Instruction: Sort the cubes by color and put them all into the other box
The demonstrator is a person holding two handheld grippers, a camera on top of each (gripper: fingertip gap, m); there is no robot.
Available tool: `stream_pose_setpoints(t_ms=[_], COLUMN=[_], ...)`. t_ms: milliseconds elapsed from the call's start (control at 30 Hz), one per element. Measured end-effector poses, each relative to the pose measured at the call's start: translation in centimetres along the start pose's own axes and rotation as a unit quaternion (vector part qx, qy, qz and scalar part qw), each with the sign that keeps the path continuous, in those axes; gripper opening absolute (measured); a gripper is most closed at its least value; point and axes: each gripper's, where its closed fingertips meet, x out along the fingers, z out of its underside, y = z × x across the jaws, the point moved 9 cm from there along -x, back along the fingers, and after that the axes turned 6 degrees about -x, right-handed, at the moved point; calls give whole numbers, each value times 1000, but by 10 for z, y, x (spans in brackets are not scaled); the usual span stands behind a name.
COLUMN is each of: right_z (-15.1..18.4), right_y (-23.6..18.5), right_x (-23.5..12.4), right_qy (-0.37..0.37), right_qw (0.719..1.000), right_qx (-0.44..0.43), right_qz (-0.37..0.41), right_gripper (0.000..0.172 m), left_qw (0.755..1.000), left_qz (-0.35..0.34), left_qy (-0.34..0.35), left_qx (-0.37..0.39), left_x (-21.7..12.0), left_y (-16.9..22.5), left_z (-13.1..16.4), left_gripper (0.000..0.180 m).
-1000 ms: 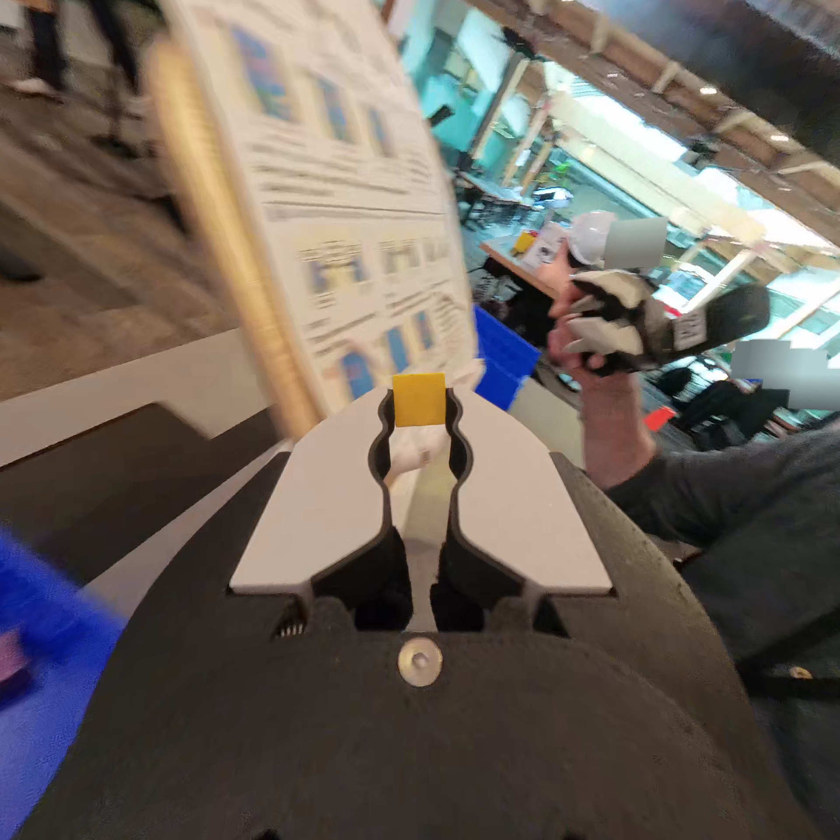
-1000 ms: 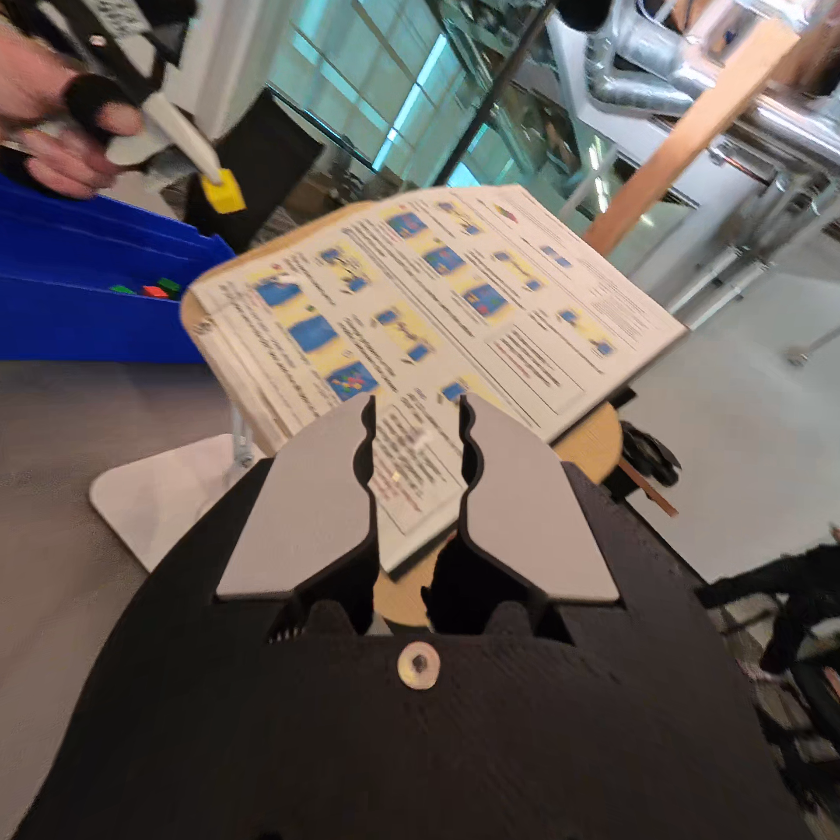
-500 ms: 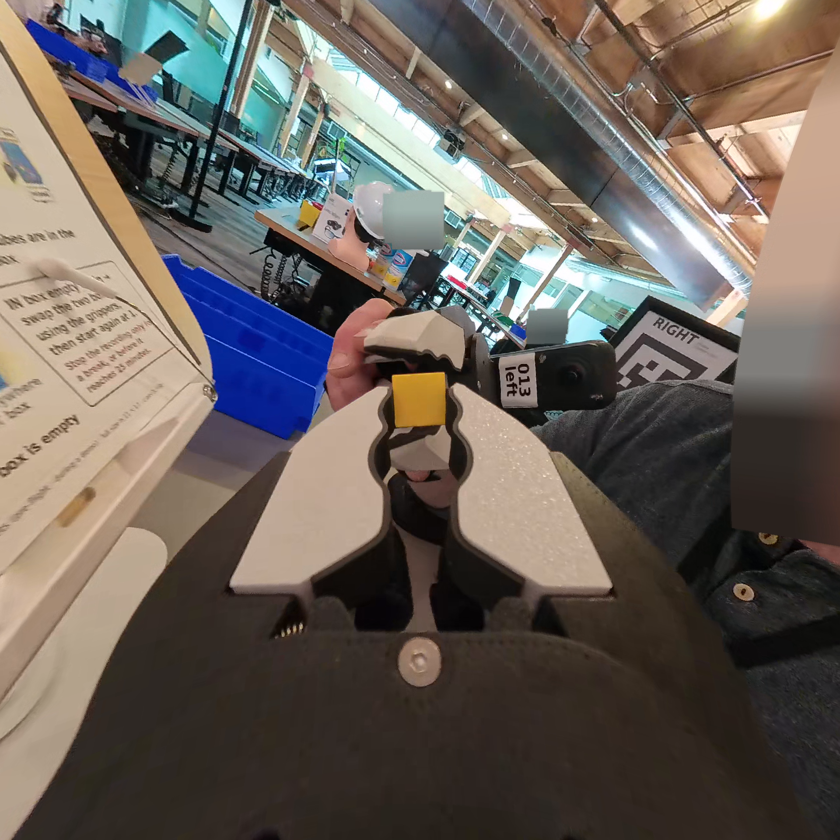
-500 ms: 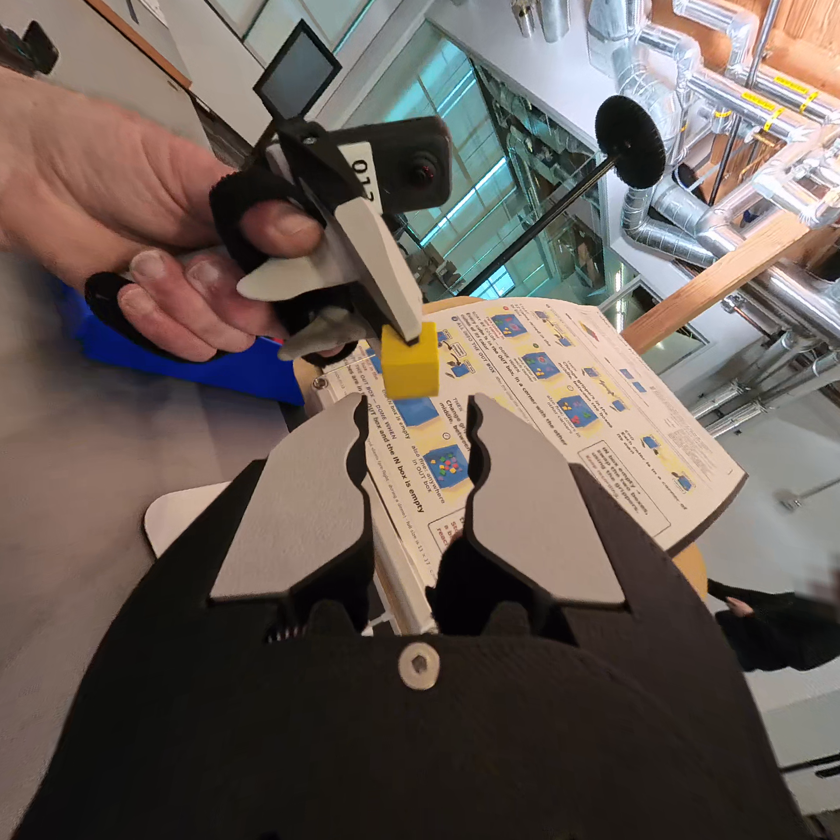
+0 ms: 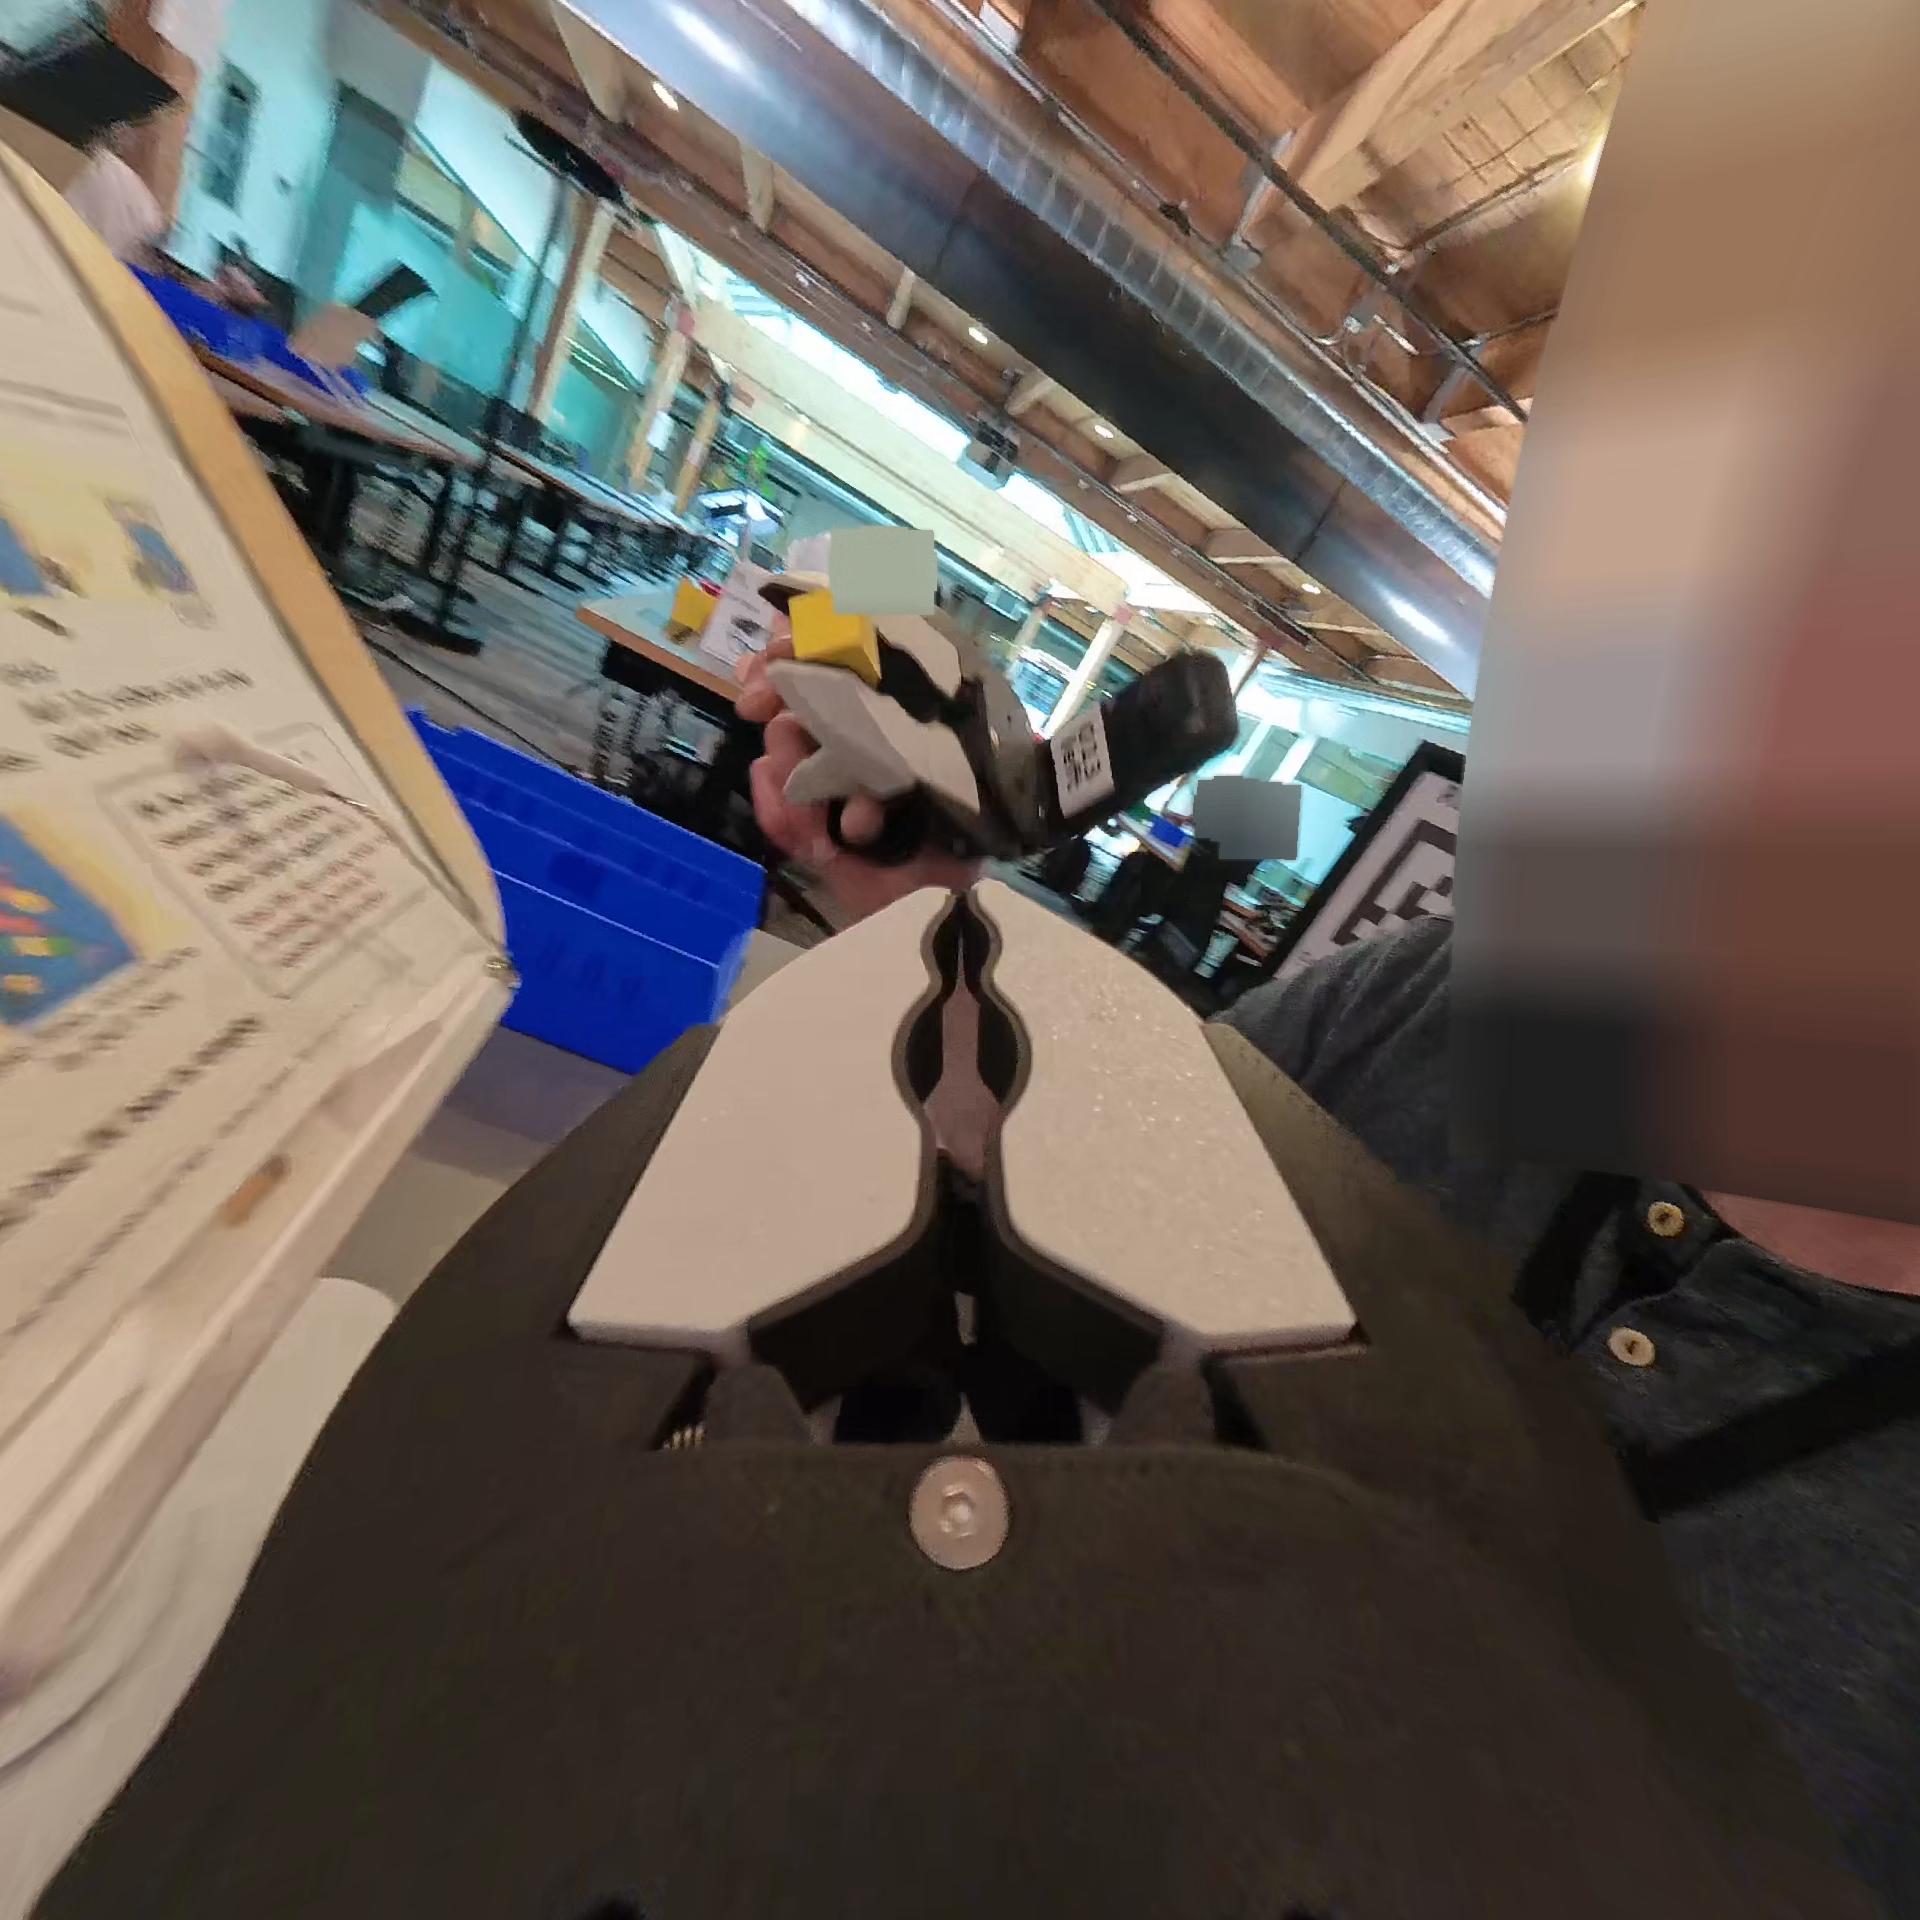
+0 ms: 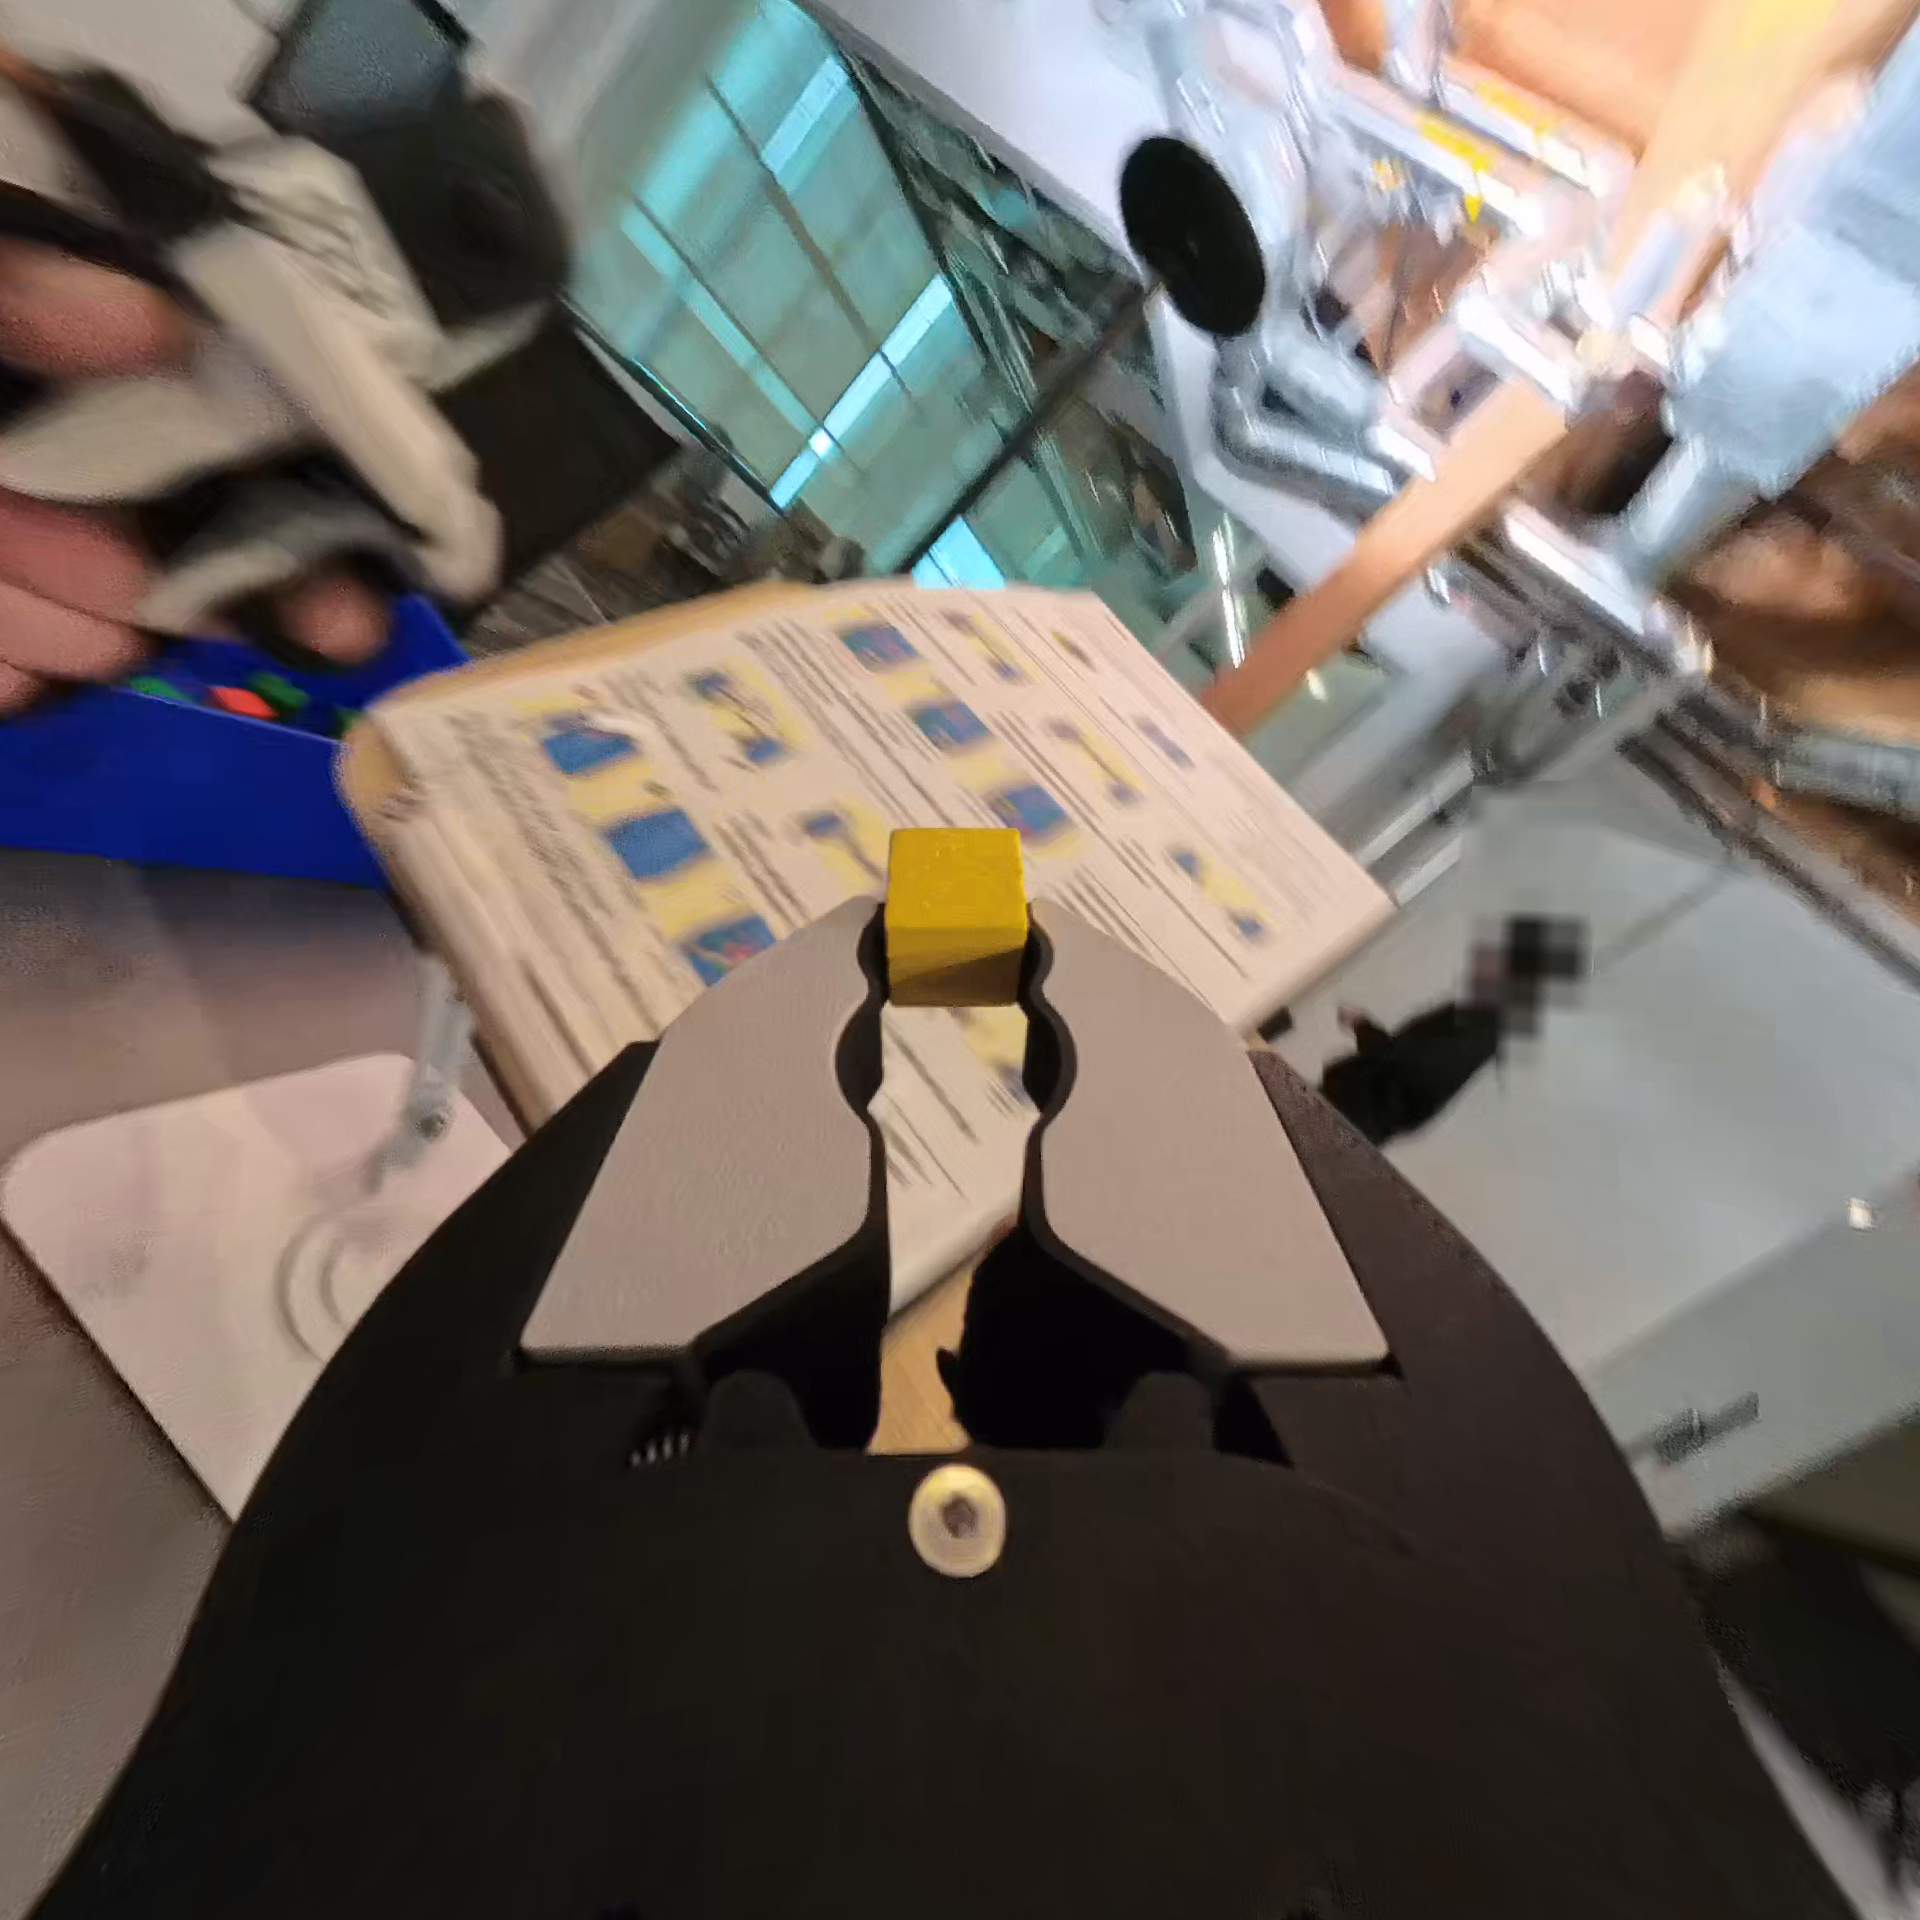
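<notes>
right gripper (image 6: 957,940) pinches a yellow cube (image 6: 954,914), left gripper (image 5: 962,914) closed on nothing; blue box (image 6: 187,769) mostly hidden, blurry.

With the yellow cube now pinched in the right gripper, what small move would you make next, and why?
Probably swing the right gripper toward the blue box and lower it there. Its fingertips press the yellow cube from both sides, high above the instruction sheet, while the left gripper is shut with nothing between its fingertips, so the carry falls to the right.
</notes>
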Motion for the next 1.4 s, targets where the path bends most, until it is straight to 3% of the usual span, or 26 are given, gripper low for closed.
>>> stream_pose_setpoints(t_ms=[100,200,367,567,733,967,1067,1200,1400], right_z=[64,152,272,337,360,374,369,354,304], right_y=[72,107,97,68,57,37,40,60,94], right_x=[-30,-57,-79,-84,-82,-71,-68,-72,-70], right_qy=[-120,-275,-414,-522,-544,-579,-566,-524,-443], right_qw=[988,950,875,804,784,761,769,789,839], right_qx=[56,106,244,285,297,292,296,320,313], right_qz=[79,105,63,16,22,-26,-24,8,52], right_gripper=[22,23,23,23,23,24,33,30,28], left_qw=[999,998,996,995,994,993,993,990,961], left_qz=[-37,-54,-73,-86,-94,-104,-107,-132,-257], left_qy=[20,22,31,23,10,2,-1,-1,21], left_qx=[28,37,42,44,50,48,47,57,103], left_x=[-20,-27,-28,-31,-30,-30,-30,-37,-86], left_y=[3,1,-2,-5,-5,-9,-11,-11,-3], left_z=[-10,-13,-13,-12,-11,-9,-8,-11,-32], left_gripper=[0,0,0,0,0,0,0,0,3])
